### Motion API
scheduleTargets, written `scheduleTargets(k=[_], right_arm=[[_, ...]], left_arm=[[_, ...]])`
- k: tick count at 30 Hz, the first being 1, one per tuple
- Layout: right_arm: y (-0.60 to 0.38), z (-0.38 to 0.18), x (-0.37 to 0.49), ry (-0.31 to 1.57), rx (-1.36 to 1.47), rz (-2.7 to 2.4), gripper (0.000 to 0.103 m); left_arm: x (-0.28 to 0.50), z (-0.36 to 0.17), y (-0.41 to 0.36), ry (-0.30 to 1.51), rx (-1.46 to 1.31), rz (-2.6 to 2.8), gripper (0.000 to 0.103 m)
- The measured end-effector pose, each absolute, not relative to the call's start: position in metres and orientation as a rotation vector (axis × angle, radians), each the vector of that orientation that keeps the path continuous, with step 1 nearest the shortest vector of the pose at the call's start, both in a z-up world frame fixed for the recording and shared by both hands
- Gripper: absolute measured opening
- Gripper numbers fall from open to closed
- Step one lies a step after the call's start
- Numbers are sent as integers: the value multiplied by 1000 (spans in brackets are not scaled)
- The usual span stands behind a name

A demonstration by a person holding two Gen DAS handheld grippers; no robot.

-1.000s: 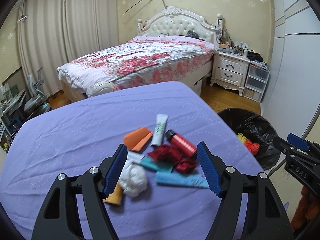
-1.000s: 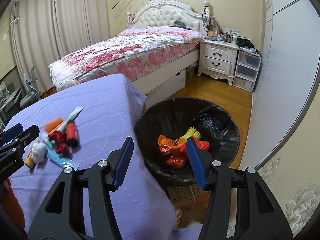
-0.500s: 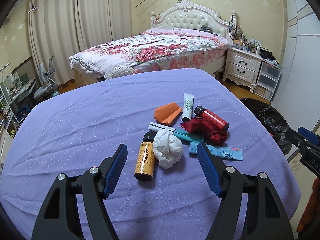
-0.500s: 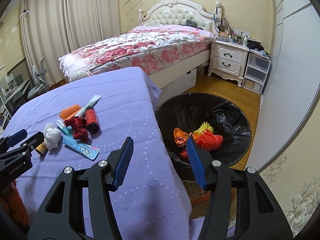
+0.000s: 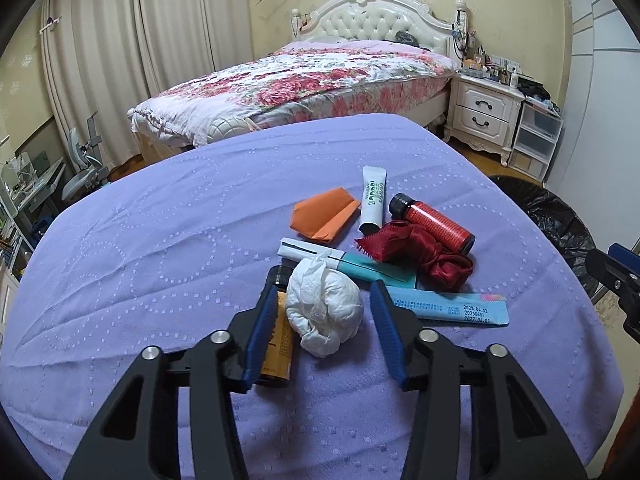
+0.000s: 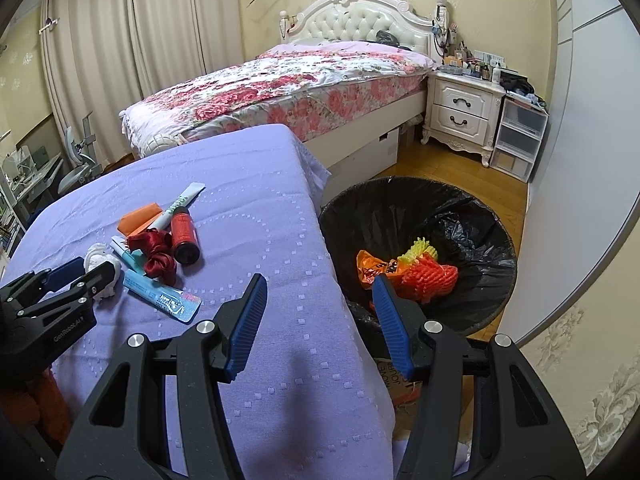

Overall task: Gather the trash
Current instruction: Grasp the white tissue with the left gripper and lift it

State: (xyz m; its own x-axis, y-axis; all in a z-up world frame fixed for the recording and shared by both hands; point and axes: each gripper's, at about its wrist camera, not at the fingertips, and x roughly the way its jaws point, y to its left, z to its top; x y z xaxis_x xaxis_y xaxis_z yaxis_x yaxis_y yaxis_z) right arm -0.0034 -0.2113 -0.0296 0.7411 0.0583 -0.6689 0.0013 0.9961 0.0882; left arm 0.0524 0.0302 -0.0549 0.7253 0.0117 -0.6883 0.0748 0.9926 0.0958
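Your left gripper (image 5: 324,308) straddles the crumpled white tissue (image 5: 325,307) on the lilac-covered desk (image 5: 120,248), its jaws closing with the wad between them and a sliver of gap showing on either side. The tissue lies dead ahead, its longer side running roughly along the fingers, an amber bottle (image 5: 280,344) touching its left flank and partly under the left finger. Your right gripper (image 6: 320,312) hangs parted and empty over the desk's edge, the nearer hand to the black-lined bin (image 6: 472,208), well to the right of the tissue.
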Motion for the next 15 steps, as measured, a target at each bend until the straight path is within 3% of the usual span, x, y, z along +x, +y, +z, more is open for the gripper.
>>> scheduleTargets(k=[2, 5, 15], right_arm=[[-210, -30, -2, 737, 83, 34, 54], [-206, -30, -1, 737, 80, 39, 54], [-182, -21, 7, 728, 45, 93, 54]], left_arm=[[53, -56, 30, 768, 122, -53, 35], [52, -56, 33, 766, 107, -61, 32], [39, -36, 51, 726, 54, -77, 30]])
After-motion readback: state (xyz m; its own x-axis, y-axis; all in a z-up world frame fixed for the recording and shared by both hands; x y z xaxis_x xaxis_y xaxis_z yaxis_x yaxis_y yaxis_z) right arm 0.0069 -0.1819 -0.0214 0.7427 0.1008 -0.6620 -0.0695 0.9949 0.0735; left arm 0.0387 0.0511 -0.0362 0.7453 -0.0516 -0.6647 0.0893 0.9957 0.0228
